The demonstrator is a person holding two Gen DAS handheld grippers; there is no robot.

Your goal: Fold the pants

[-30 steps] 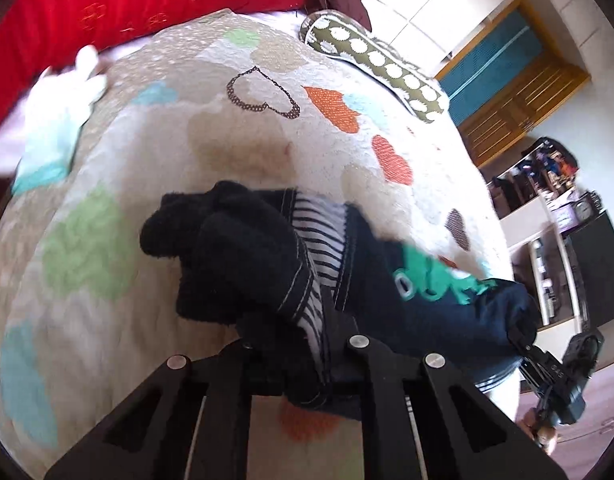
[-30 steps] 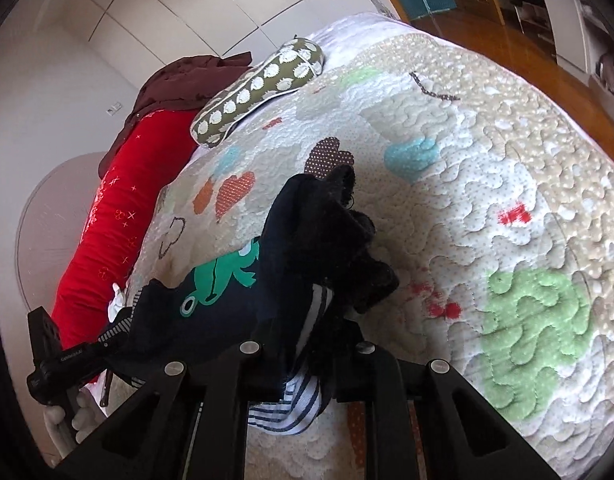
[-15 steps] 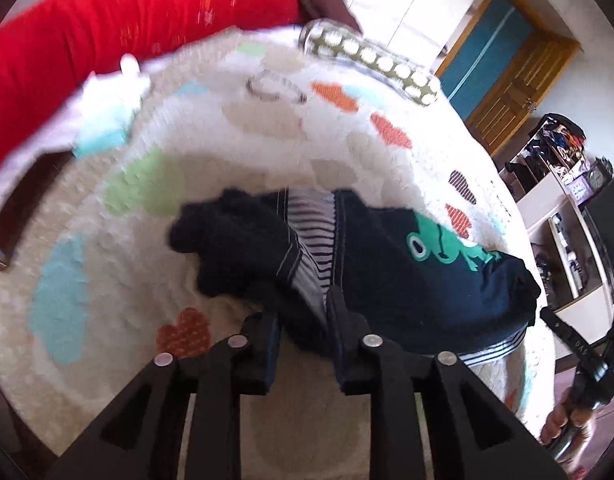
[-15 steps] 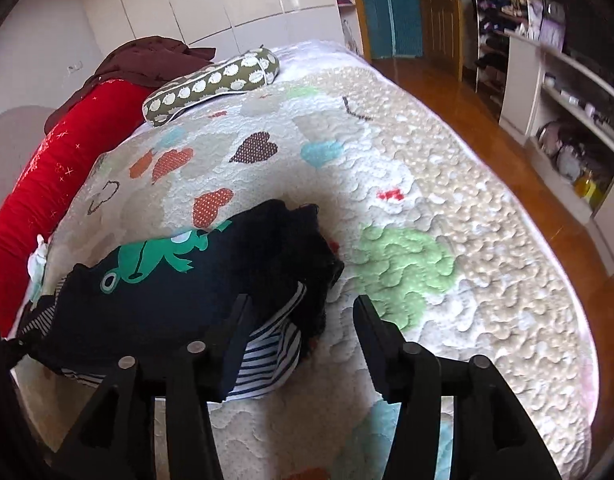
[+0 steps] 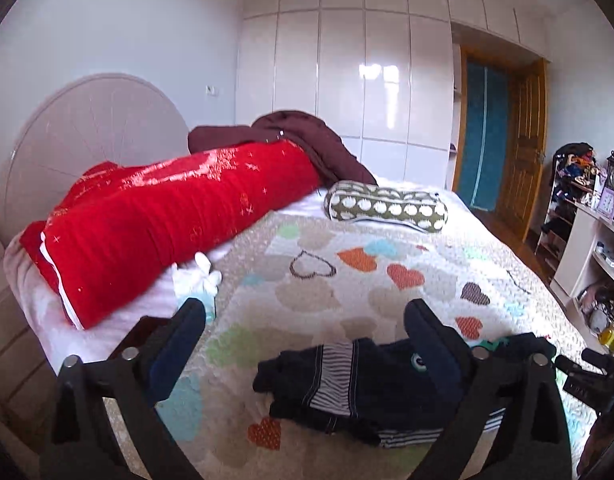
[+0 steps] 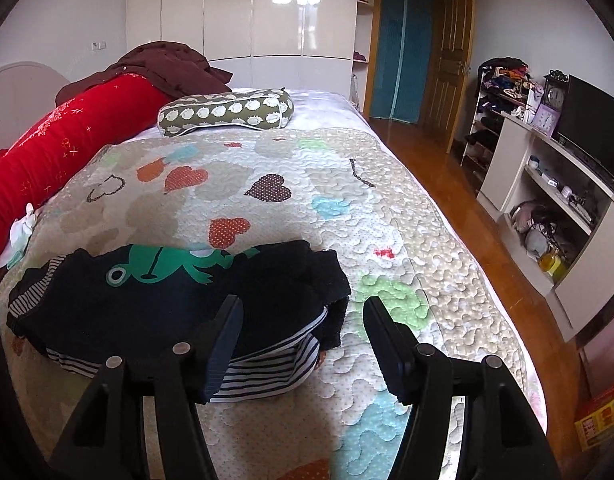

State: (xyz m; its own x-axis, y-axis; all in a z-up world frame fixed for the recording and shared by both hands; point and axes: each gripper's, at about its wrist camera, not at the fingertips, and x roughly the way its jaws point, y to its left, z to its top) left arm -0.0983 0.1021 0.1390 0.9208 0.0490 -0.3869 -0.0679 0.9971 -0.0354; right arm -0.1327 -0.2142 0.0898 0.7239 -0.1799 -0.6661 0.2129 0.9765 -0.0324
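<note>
Pants (image 6: 179,300) beneath open, empty jaws

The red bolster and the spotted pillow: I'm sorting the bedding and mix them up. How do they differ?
The red bolster is plain red with small sparkly marks; the spotted pillow is olive with rows of pale spots. The bolster is much longer, running along the headboard side; the pillow is short and lies out on the bed. A dark maroon garment is draped over the bolster's far end; nothing covers the pillow. Both are roll-shaped cushions lying flat.

Soft cloth pants (image 6: 179,296) on matt quilted bedspread (image 6: 407,216).
</note>
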